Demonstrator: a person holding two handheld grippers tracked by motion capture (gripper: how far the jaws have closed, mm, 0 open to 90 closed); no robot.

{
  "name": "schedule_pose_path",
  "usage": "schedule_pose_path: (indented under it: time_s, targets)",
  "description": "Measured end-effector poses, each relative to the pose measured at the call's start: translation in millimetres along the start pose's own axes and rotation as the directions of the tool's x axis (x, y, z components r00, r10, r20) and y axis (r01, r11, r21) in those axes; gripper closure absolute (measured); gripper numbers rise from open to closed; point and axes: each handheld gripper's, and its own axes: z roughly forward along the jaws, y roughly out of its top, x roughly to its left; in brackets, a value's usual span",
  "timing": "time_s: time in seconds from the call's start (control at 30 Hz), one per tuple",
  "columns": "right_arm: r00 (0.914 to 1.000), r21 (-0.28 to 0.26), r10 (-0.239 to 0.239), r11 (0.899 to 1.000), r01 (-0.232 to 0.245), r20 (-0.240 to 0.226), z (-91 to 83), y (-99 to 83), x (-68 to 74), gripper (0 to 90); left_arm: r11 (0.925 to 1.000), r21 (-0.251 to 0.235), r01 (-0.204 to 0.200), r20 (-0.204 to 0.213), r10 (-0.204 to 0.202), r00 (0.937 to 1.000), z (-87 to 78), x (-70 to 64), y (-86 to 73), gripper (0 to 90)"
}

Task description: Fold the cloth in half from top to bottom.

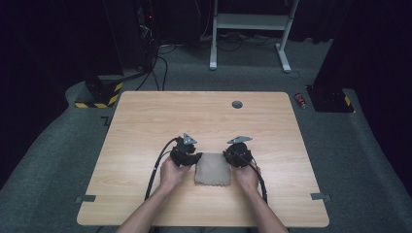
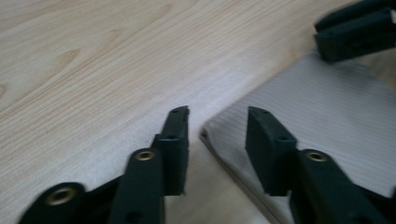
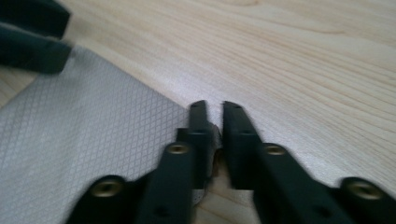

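Note:
A folded grey cloth (image 1: 213,170) lies flat on the wooden table (image 1: 145,126), near the front edge and between the two hands. My left gripper (image 1: 196,158) stands open at the cloth's far left corner. In the left gripper view the cloth (image 2: 327,116) has its corner between the open jaws of that gripper (image 2: 218,112). My right gripper (image 1: 229,156) is at the far right corner. In the right gripper view its jaws (image 3: 215,105) are shut on the edge of the cloth (image 3: 84,140).
A round grommet hole (image 1: 237,104) sits near the table's far edge. Grey tape marks (image 1: 86,198) (image 1: 320,196) lie at the front corners. On the floor beyond are a red can (image 1: 300,100), a white desk frame (image 1: 252,22) and a yellow-black striped base (image 1: 99,97).

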Motion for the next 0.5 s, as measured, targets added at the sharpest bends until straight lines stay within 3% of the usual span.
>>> schedule_pose_path:
  time_s: [0.03,0.07,0.17,0.3,0.37,0.4,0.47,0.5]
  targets:
    - [1.0000,0.000,0.000,1.000,0.000,0.000,0.0,0.0,0.0,73.8,1.0000,0.000,0.000,0.000,0.000,1.0000,0.0,0.0,0.0,53.9]
    - [0.9997,-0.028,0.021,0.999,-0.021,-0.016,-5.1,-2.1,-1.1,68.3,1.0000,0.005,-0.003,0.009,0.003,1.0000,-5.2,-5.3,-5.3,51.9]
    - [0.9994,-0.042,0.014,0.999,-0.016,-0.031,-12.1,-6.4,1.3,64.4,0.9996,0.017,-0.021,-0.004,0.021,0.9998,-10.4,-9.4,-14.5,48.7]
    - [0.9994,-0.022,-0.011,1.000,0.010,-0.033,-13.9,-15.0,4.5,63.7,0.9984,0.047,-0.033,-0.045,0.035,0.9984,-10.1,-6.7,-24.6,48.2]
    - [0.9994,0.002,-0.025,1.000,0.025,-0.022,-10.9,-19.8,5.3,64.0,0.9987,0.039,-0.032,-0.042,0.034,0.9985,-10.3,-5.6,-25.3,46.1]
    - [0.9993,-0.014,-0.027,1.000,0.026,-0.025,-11.3,-22.0,5.0,64.0,0.9976,0.048,-0.049,-0.066,0.052,0.9964,-11.9,-5.9,-24.4,46.2]
    - [0.9994,-0.014,-0.024,1.000,0.024,-0.025,-11.8,-22.2,4.9,64.0,0.9978,0.046,-0.047,-0.066,0.050,0.9965,-12.8,-6.6,-24.5,45.8]
    - [0.9995,-0.011,-0.024,1.000,0.024,-0.019,-13.8,-22.7,5.7,64.0,0.9995,0.028,-0.015,-0.032,0.016,0.9994,-18.9,-7.3,-25.4,44.5]
